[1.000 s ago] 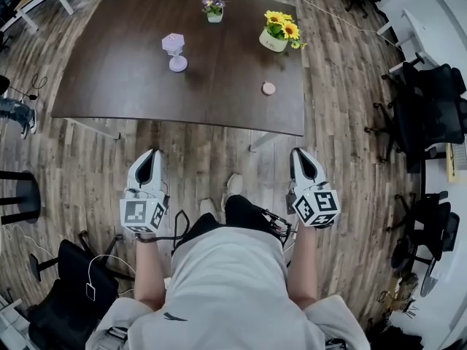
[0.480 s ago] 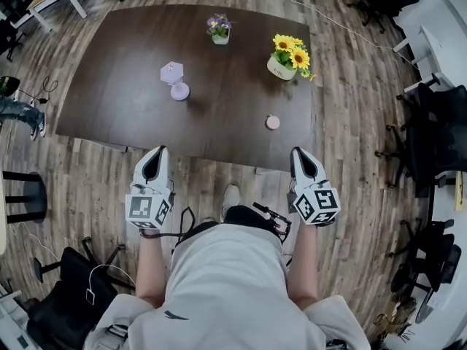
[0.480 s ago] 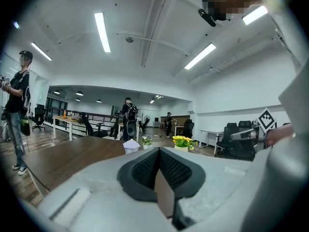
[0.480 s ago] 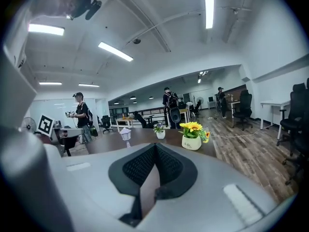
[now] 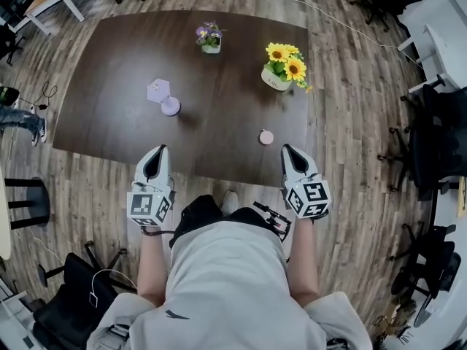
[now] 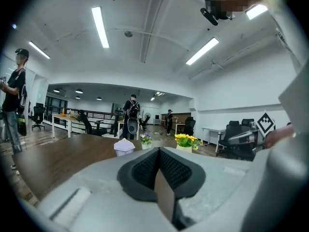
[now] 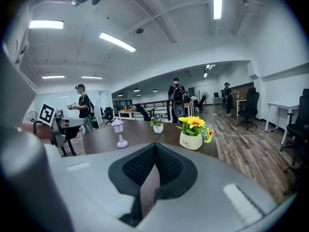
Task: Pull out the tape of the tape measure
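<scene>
Standing at the near side of a dark brown table, with a gripper held out in each hand over its near edge.

Left gripper: at the near-left part of the table, pointing toward the far side. In its own view, ribbed black pads pressed flat together, nothing between them.

Right gripper: at the near-right part of the table, also pointing far. In its own view, pads likewise closed on each other and empty.

Tape measure: small, round and pink, lying flat on the table near its near-right edge, just far and left of the right gripper's tip. Not touched by either gripper and well apart from the left one. No tape seen drawn out.

Elsewhere on the table:
- Lavender lamp at left of centre, upright, also seen from the right gripper view.
- Small pot of purple flowers toward the far edge.
- White pot of sunflowers at far right, beyond the tape measure.

Around the table, wood-plank floor and black office chairs off to the right. In the background of the left gripper view, people standing in an open office.
</scene>
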Demonstrator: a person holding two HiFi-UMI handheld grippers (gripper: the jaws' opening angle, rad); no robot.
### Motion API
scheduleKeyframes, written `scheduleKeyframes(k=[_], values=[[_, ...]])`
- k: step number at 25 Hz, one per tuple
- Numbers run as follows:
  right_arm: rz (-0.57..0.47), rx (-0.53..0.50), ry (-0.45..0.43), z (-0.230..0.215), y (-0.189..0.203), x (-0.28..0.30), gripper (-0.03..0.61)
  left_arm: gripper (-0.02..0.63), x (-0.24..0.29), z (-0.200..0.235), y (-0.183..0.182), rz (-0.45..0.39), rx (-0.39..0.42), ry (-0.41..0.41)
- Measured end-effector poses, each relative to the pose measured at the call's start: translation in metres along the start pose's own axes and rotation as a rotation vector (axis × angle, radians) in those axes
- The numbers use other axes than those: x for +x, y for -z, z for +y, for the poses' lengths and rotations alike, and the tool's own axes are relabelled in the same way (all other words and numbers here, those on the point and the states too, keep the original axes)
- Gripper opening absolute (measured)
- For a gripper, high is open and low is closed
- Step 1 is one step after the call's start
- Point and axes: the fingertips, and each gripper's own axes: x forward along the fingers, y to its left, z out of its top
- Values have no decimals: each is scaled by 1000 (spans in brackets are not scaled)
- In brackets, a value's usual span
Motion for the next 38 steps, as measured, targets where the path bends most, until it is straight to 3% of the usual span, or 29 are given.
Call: scheduleKeyframes(k=[6, 14, 17, 21, 28, 31, 35, 36, 38], values=[[35, 33, 29, -4, 15, 14, 0, 6, 18, 8, 14, 37, -35, 30], [130, -14, 56, -9, 43, 41, 14, 6, 36, 20, 15, 36, -26, 67], [217, -23, 64, -14, 68, 60, 80, 6, 36, 21, 14, 31, -25, 78], [353, 53, 68, -21, 109, 87, 247, 6, 31, 26, 19, 36, -31, 80], [552, 89, 169, -38, 168, 125, 324, 6, 21, 37, 24, 48, -30, 64], [552, 101, 217, -43, 175, 128, 314, 6, 16, 43, 25, 51, -28, 53], [511, 75, 219, -44, 169, 129, 316, 6, 12, 50, 28, 61, -32, 44], [501, 68, 215, -45, 169, 129, 304, 6, 12, 50, 30, 63, -33, 45], [493, 55, 207, -45, 168, 129, 219, 6, 12, 47, 32, 66, -34, 52]])
